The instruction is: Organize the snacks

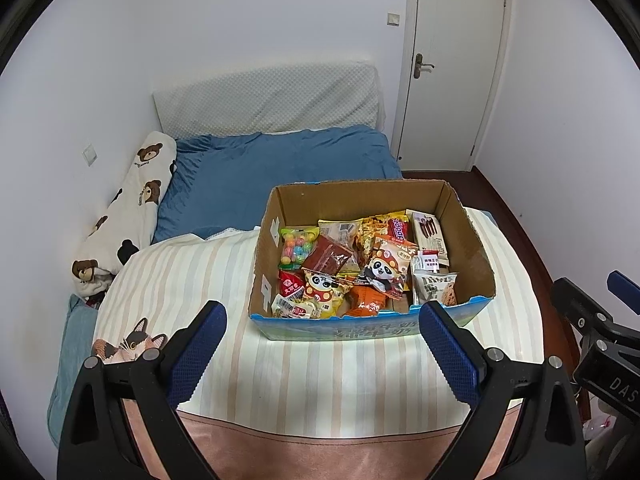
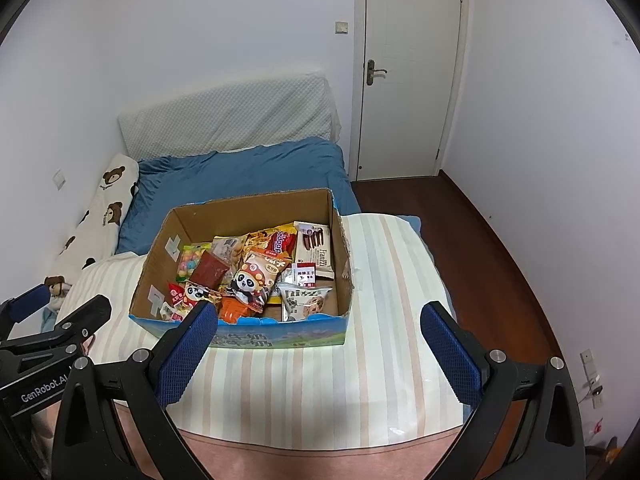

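On the striped bed cover we see the cardboard box full of snack packets; our left gripper and right gripper hover before it, both spread wide, empty.

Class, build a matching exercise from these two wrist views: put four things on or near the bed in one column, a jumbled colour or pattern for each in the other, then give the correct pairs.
Things
1. cardboard box
2. long pillow
3. quilt
4. door

Descriptions
A. plain blue
B. white, closed
C. cream with brown bear print
D. brown inside, blue printed front, full of snack packets

Pairs: 1-D, 2-C, 3-A, 4-B
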{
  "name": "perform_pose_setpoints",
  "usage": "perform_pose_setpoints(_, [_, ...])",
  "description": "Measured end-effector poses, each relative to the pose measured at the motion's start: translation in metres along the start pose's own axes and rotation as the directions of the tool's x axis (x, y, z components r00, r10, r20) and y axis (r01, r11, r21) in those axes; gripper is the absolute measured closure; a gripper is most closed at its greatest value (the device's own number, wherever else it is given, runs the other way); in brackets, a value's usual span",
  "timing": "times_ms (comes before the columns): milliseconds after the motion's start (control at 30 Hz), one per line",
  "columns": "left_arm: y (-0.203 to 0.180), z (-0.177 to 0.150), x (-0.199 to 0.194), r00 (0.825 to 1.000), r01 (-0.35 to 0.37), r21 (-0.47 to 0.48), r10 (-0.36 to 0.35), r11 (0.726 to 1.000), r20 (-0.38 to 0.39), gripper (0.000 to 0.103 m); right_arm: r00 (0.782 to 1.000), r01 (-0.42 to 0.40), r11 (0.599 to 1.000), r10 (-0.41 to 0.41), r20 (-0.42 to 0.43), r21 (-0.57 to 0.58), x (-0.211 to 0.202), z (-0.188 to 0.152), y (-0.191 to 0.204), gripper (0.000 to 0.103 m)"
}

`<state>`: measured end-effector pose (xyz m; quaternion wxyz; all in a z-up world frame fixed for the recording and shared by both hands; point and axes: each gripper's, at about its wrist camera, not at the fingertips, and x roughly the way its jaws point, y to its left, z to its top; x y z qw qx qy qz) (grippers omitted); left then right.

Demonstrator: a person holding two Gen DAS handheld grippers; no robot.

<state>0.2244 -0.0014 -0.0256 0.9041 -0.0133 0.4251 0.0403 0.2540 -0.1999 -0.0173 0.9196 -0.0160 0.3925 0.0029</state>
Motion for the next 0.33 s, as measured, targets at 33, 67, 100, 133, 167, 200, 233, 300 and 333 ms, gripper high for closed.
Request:
perform_pose_setpoints(33, [0.0002, -0.0004, -0.0010, 1.000, -0.001, -0.001, 0.001, 1.000, 0.001, 0.004, 1.000, 0.001, 1.000, -0.001, 0.001, 0.000, -0.0006, -0.0001, -0.0001, 0.000])
perform_pose_setpoints(67, [-0.0002, 0.0002, -0.0013, 1.000, -0.001, -0.001, 0.001, 1.000, 0.003, 0.004, 1.000, 0.002, 1.000, -0.002, 0.003, 0.001, -0.0016, -0.0005, -0.0003, 0.000])
perform_pose_setpoints(100, [-0.0006, 0.0006, -0.0014, 1.000, -0.002, -0.002, 0.002, 1.000, 0.005, 0.004, 1.000, 0.000, 1.000, 0.000, 0.004, 0.001, -0.0018, -0.0004, -0.0003, 0.000])
perform_pose_setpoints(133, [0.0001, -0.0003, -0.0020, 1.000, -0.003, -0.002, 0.003, 1.000, 0.006, 0.004, 1.000, 0.000, 1.000, 0.000, 0.005, 0.001, -0.0022, -0.0003, -0.0005, 0.000])
perform_pose_setpoints(167, [0.0000, 0.0000, -0.0024, 1.000, -0.003, -0.003, 0.003, 1.000, 0.007, 0.004, 1.000, 0.001, 1.000, -0.001, 0.005, 0.002, -0.0024, -0.0002, -0.0008, 0.000])
perform_pose_setpoints(200, [-0.0003, 0.0004, -0.0024, 1.000, -0.002, -0.003, 0.002, 1.000, 0.007, 0.004, 1.000, 0.001, 1.000, -0.001, 0.005, 0.001, -0.0025, -0.0004, -0.0004, 0.000])
perform_pose_setpoints(233, [0.0000, 0.0000, -0.0026, 1.000, -0.003, -0.002, 0.003, 1.000, 0.007, 0.004, 1.000, 0.001, 1.000, -0.001, 0.005, 0.002, -0.0030, -0.0005, -0.0005, 0.000])
perform_pose_setpoints(300, [0.0000, 0.0001, -0.0028, 1.000, -0.003, -0.002, 0.003, 1.000, 0.008, 0.004, 1.000, 0.000, 1.000, 0.000, 0.006, 0.002, -0.0034, -0.0006, -0.0004, 0.000])
perform_pose_setpoints(333, [0.0000, 0.0000, -0.0027, 1.000, -0.004, -0.003, 0.004, 1.000, 0.008, 0.004, 1.000, 0.001, 1.000, -0.001, 0.007, 0.001, -0.0038, -0.0005, -0.0005, 0.000])
